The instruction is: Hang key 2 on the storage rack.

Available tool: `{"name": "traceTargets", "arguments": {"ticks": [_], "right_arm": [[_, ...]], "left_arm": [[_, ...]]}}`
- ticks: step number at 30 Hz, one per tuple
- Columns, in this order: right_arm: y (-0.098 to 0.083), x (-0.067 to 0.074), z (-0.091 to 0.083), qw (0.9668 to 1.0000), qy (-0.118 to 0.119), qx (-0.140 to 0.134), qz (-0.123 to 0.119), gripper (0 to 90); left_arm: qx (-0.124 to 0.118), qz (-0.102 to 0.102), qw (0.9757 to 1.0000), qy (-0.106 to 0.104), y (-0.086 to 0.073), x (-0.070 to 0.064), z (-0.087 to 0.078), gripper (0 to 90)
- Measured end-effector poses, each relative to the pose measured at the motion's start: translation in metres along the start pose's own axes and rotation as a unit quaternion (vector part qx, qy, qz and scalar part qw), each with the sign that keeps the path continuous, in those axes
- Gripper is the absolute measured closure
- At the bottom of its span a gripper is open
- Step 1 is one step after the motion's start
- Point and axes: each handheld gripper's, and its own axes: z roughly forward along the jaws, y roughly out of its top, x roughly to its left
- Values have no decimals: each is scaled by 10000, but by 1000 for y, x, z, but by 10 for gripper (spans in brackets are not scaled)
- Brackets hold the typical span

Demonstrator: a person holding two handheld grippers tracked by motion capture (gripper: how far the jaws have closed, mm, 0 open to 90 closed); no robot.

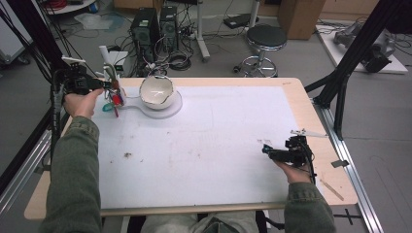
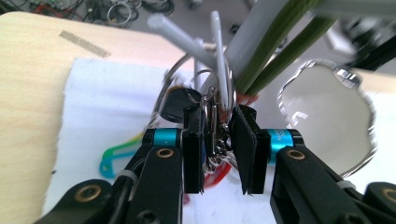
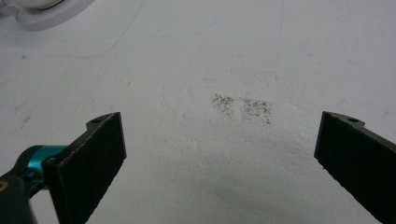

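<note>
Gripping a bunch of metal keys and key rings (image 2: 215, 135), left claw (image 2: 219, 151) has its pads pressed tight on the bunch, at the far left corner of the white-covered surface (image 1: 204, 145). Bunch sits just beside the white scalloped ceramic bowl (image 1: 156, 91) on its round white base. Right claw (image 3: 219, 154) rests at the near right, jaws spread wide, nothing between them.
</note>
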Motion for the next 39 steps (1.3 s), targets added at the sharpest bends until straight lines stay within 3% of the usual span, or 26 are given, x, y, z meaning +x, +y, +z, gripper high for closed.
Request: {"name": "traceTargets", "arguments": {"ticks": [2,5,9,12,15,19,22,23,27,39], "right_arm": [[0,0,0,10000,4,-2,4,10],[0,1,1,10000,-3,0,11,10],[1,0,1,10000,8,3,-13,10],[1,0,1,10000,-5,-5,11,10],[1,0,0,10000,-6,-4,25,10],[1,0,0,10000,-4,-10,10,10],[1,0,0,10000,-6,-10,12,10],[1,0,0,10000,-3,-9,16,10],[2,-1,-1,10000,-7,-34,34,10],[2,-1,0,10000,-5,-41,32,10]], "left_arm": [[17,80,9999,75,0,-1,0,737],[51,25,9999,162,0,-1,-2,718],[35,-82,9997,207,0,1,-6,571],[81,-321,9994,48,0,4,-8,443],[94,-206,9994,246,-1,1,-11,320],[8,-148,9995,293,-1,-2,-14,129],[50,-84,9977,664,-2,-6,-15,16],[53,-9,9970,772,-3,-7,-16,16],[78,125,9967,802,-4,-10,-19,16],[-68,124,9972,736,-19,-4,-30,16]]}}
